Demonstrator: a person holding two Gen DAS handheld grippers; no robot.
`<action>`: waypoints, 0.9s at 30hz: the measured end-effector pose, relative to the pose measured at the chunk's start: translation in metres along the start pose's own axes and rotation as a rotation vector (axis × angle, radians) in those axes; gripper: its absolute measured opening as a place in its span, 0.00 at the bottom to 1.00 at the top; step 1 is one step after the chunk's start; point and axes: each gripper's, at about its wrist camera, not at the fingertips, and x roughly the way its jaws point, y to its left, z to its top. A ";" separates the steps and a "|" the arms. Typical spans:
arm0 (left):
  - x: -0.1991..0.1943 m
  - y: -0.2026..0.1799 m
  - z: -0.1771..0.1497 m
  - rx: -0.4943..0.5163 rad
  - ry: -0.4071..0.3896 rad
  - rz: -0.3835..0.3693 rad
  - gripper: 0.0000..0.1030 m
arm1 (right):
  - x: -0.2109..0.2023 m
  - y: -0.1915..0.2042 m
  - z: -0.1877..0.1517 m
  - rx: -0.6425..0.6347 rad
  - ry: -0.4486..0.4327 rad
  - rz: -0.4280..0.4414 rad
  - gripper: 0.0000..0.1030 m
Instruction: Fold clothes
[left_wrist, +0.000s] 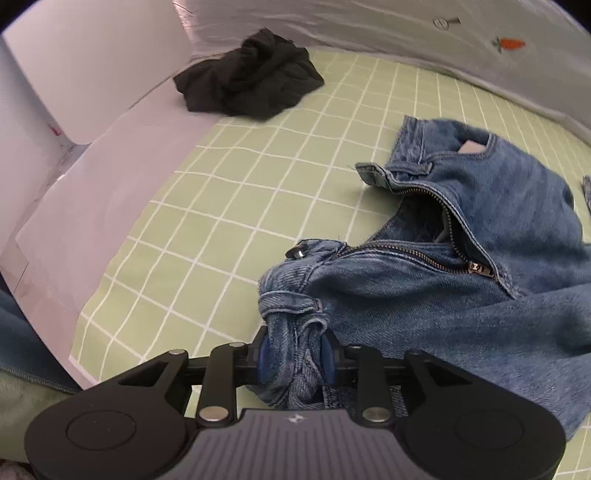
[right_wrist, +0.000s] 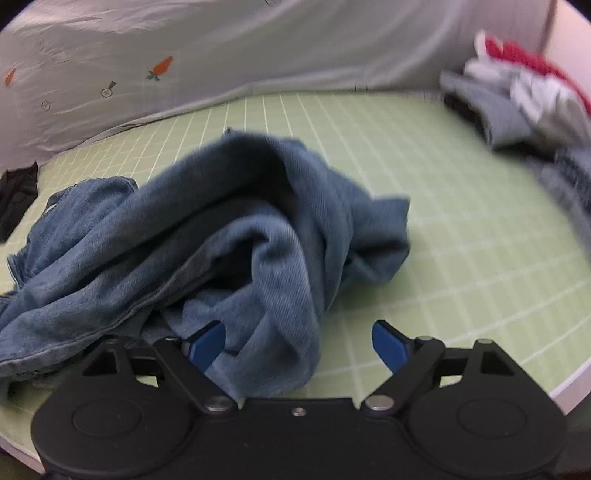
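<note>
A pair of blue jeans lies crumpled on the green grid mat, fly unzipped and waistband button toward the left. My left gripper is shut on a bunched piece of the waistband, its blue pads pressing the denim from both sides. In the right wrist view the jeans are heaped in a loose mound. My right gripper stands wide open at the mat's near edge. A fold of denim hangs between its jaws beside the left pad; the right pad is bare.
A black garment lies crumpled at the mat's far left corner and shows again as a black garment at the left edge. A pile of grey, white and red clothes sits far right. A white carrot-print sheet backs the mat; white boards stand left.
</note>
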 end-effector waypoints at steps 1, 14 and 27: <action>0.003 0.002 0.001 0.002 0.005 -0.002 0.33 | 0.005 0.000 -0.003 0.025 0.017 0.011 0.86; 0.018 0.008 0.003 -0.004 0.027 0.001 0.46 | 0.045 -0.009 -0.002 0.261 0.056 0.115 0.45; 0.033 0.028 0.030 -0.067 0.019 0.083 0.48 | 0.090 0.101 0.083 -0.127 -0.037 0.128 0.30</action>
